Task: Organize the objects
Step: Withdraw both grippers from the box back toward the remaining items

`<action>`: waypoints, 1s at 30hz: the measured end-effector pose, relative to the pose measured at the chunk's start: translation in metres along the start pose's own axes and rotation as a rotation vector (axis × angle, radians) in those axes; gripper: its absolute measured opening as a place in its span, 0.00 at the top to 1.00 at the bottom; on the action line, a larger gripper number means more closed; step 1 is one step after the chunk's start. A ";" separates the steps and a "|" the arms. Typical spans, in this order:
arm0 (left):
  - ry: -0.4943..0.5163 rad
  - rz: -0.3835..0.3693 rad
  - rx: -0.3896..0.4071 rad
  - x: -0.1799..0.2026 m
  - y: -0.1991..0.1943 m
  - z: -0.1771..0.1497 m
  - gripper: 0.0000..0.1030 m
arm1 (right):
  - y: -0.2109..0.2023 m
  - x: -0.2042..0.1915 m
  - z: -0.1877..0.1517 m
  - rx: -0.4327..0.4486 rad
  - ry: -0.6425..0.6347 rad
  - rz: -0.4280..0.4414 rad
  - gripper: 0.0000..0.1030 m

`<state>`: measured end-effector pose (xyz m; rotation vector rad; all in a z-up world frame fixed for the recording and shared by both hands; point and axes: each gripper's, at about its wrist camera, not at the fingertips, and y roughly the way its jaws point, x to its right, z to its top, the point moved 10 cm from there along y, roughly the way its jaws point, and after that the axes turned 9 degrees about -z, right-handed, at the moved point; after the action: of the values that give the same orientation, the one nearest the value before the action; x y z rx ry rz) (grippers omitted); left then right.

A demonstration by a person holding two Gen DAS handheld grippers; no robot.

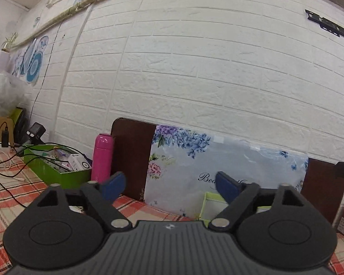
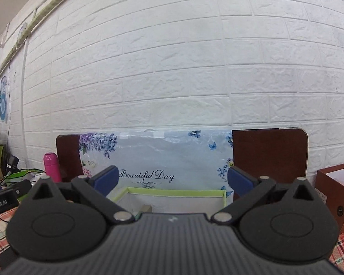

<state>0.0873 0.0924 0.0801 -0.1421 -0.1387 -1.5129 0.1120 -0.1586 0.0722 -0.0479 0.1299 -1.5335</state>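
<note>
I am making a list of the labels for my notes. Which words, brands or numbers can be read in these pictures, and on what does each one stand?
"Beautiful Day": script on the floral board leaning against the wall; in the left wrist view only "Bea" shows.
"mRobot.AI": white letters on the black device at the left edge, its beginning cut off.
Print on the white packages in the green box: too small to read.
Label on the brown box: too blurred to read.

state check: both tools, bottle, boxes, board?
left tool: open, empty
right tool: open, empty
pink bottle: upright, capped
green box: open, holds items
white box: open-topped, green rim
floral board: leaning on wall
</note>
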 end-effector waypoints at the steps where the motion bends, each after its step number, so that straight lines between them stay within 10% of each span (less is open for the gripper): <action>1: 0.004 -0.017 -0.024 0.000 -0.001 -0.001 0.39 | -0.006 -0.001 -0.002 0.000 -0.018 -0.020 0.19; 3: -0.024 -0.075 -0.073 -0.002 -0.003 -0.009 0.64 | -0.014 -0.006 -0.008 -0.026 -0.070 -0.023 0.70; 6: -0.070 -0.109 -0.096 -0.002 -0.012 -0.015 0.64 | -0.028 -0.010 -0.023 -0.085 -0.067 0.016 0.74; 8: -0.054 -0.123 -0.078 0.002 -0.025 -0.015 0.45 | -0.041 -0.010 -0.030 -0.089 -0.067 0.014 0.64; 9: -0.041 -0.125 -0.071 0.004 -0.029 -0.015 0.23 | -0.047 -0.010 -0.033 -0.089 -0.068 0.011 0.35; 11: -0.001 -0.130 -0.046 0.010 -0.042 -0.015 0.19 | -0.061 -0.005 -0.038 -0.075 -0.044 -0.029 0.01; 30: 0.085 -0.495 -0.354 0.097 -0.036 -0.111 0.17 | -0.069 0.012 -0.188 -0.406 -0.119 -0.107 0.00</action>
<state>0.0567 -0.0243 -0.0117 -0.3444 0.1783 -2.0262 0.0228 -0.1633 -0.1071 -0.4739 0.3463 -1.5858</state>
